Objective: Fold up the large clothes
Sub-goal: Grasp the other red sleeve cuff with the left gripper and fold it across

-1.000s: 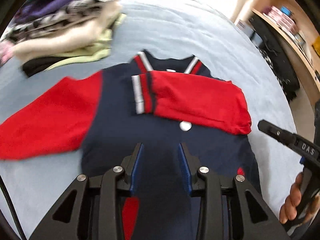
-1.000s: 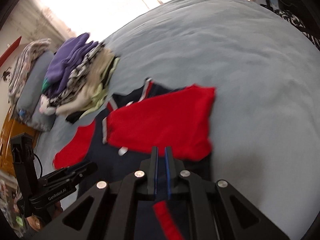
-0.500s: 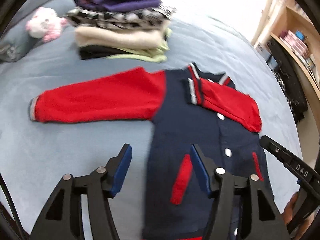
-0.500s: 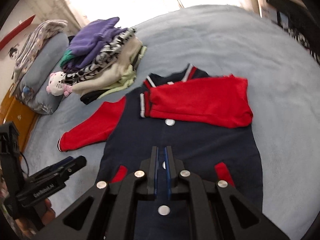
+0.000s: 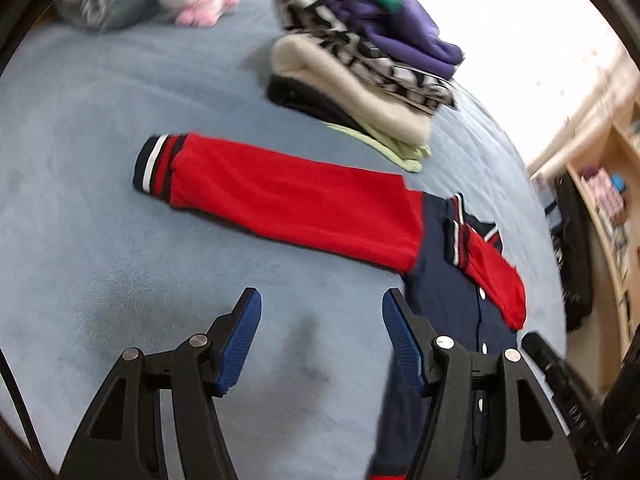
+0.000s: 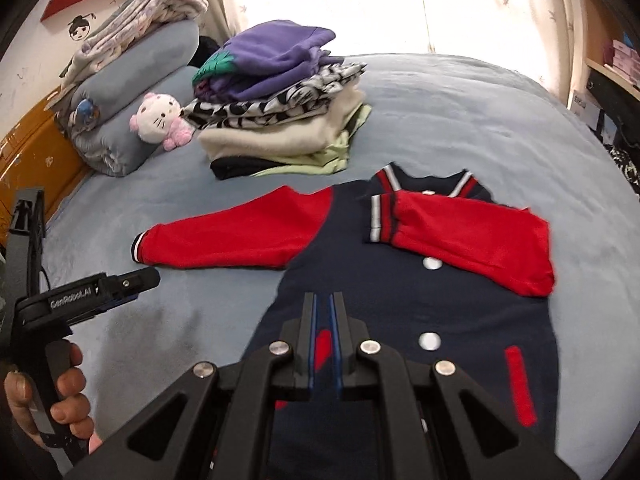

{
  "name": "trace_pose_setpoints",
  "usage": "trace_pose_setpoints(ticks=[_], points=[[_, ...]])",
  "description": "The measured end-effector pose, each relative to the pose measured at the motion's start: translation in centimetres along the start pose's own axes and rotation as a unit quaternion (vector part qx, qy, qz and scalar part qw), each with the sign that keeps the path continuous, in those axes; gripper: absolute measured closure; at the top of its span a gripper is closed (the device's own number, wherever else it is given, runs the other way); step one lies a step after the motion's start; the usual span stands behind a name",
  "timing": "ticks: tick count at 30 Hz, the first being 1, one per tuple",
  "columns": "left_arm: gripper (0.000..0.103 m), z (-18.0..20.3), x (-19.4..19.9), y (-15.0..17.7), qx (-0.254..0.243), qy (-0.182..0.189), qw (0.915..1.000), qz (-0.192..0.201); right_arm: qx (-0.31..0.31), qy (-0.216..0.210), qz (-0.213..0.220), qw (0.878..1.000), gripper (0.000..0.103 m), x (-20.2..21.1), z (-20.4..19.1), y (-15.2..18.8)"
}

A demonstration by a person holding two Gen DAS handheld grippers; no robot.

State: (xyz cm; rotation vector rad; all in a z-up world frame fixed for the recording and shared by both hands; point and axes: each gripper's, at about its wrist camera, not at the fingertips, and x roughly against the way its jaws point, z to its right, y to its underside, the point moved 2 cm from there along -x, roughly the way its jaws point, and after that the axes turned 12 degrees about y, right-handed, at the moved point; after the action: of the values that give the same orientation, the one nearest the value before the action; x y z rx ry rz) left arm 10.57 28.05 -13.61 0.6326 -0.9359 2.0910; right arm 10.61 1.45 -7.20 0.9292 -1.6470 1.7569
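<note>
- Navy and red fleece makes up the varsity jacket [image 6: 400, 280], which lies front-up and snapped shut on the grey-blue bedspread [image 6: 460, 120], collar toward the window.
- One red sleeve [image 6: 472, 236] is already folded across the chest, its striped cuff near the collar; this reads as the first fold of the garment.
- The other sleeve [image 5: 288, 196] lies stretched straight out to the side, flat on the bedspread, its striped cuff [image 5: 154, 168] at the far end. It looks like the next part to fold in.
- The left gripper [image 5: 320, 336] hovers above bare bedspread just short of that outstretched sleeve, jaws spread wide and empty. In my judgement it is placed there to come down on the sleeve or cuff.
- The right gripper [image 6: 324, 340] sits over the lower front of the jacket, near the snaps, its blue pads drawn narrow with only a slim gap and nothing visibly between them. Whether it touches the cloth I cannot tell; it may be there to steady the body.
- A stack of folded clothes [image 6: 280, 112] stands beyond the jacket's shoulder, near but apart, probably where the finished jacket goes.
- A Hello Kitty plush [image 6: 158, 120] leans on rolled bedding at the head of the bed.
</note>
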Motion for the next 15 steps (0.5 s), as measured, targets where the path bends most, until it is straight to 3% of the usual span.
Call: trace_pose_setpoints(ticks=[9,15], points=[[0.042,-7.9,-4.8,-2.5,0.119,0.04,0.992,0.012,-0.022,-0.048,-0.054,0.997,0.096,-4.8,-2.5,-0.1],[0.042,-9.8,-6.2,-4.3,0.16,0.058,0.9842,0.049,-0.027,-0.053,-0.064,0.996,0.096,-6.5,-2.5,-0.4]])
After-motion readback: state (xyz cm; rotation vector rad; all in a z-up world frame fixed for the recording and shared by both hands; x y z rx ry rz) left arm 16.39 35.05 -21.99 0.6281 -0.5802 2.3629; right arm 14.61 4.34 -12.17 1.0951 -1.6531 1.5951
